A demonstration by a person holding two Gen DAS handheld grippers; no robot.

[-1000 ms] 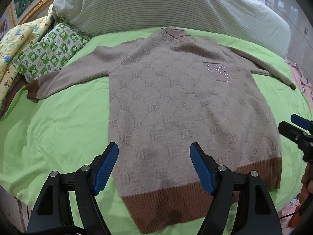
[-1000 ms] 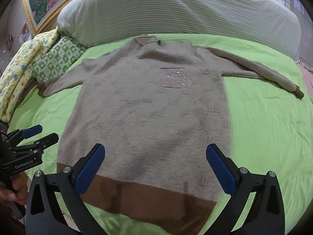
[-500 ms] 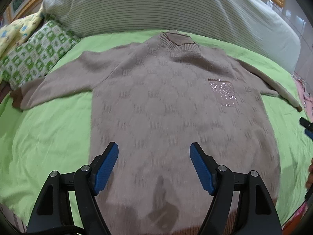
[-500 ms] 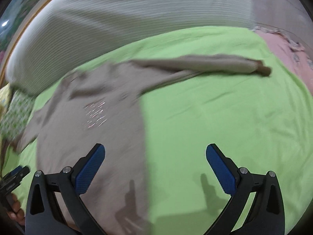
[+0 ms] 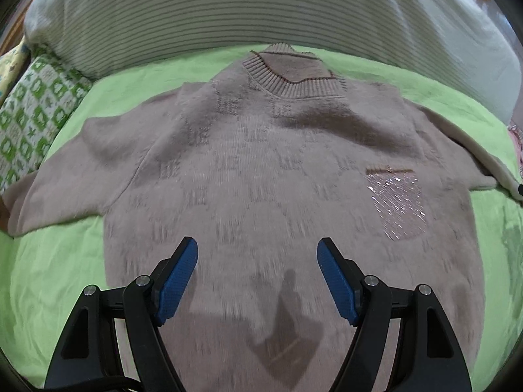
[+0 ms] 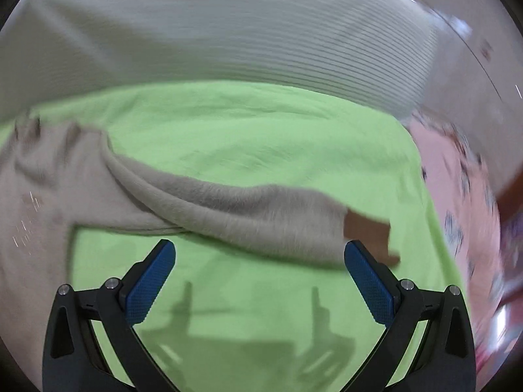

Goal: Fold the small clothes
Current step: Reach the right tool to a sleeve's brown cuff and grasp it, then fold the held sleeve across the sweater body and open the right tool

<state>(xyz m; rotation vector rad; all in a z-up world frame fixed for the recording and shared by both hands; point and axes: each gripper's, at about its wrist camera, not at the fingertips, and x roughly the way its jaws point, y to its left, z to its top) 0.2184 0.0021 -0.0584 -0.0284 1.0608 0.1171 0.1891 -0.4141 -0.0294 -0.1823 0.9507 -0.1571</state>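
While the sweater [image 5: 261, 179] lay spread face-up on the green sheet [image 5: 49, 261], nothing of the folding had been done yet — the body was flat, the ribbed collar [image 5: 294, 78] pointed toward the striped bolster [image 5: 228, 9] at the head of the bed, and both sleeves were stretched out to the sides. You held the left gripper [image 5: 257, 254] above the lower chest of the garment with its blue pads [image 5: 178, 281] spread wide and nothing between them; only its shadow fell on the knit. Your right gripper [image 6: 260, 259] was just as open, hanging over bare sheet just short of the right sleeve [image 6: 245, 215], whose brown cuff [image 6: 366, 228] lay close to the right-hand pad without touching it. Judging from that, you were at the very first step: taking up the sleeve to bring it across the body. Both sleeve folds, the side folds and the final fold of the hem upward were all left to do.

As for writing, the knit carried a repeated raised motif that looked like paired letters — too blurred to read with confidence. The sparkly pocket patch [image 5: 397, 205] showed no legible text, and the patterned cushion [image 5: 29, 114] at the left had only green shapes.
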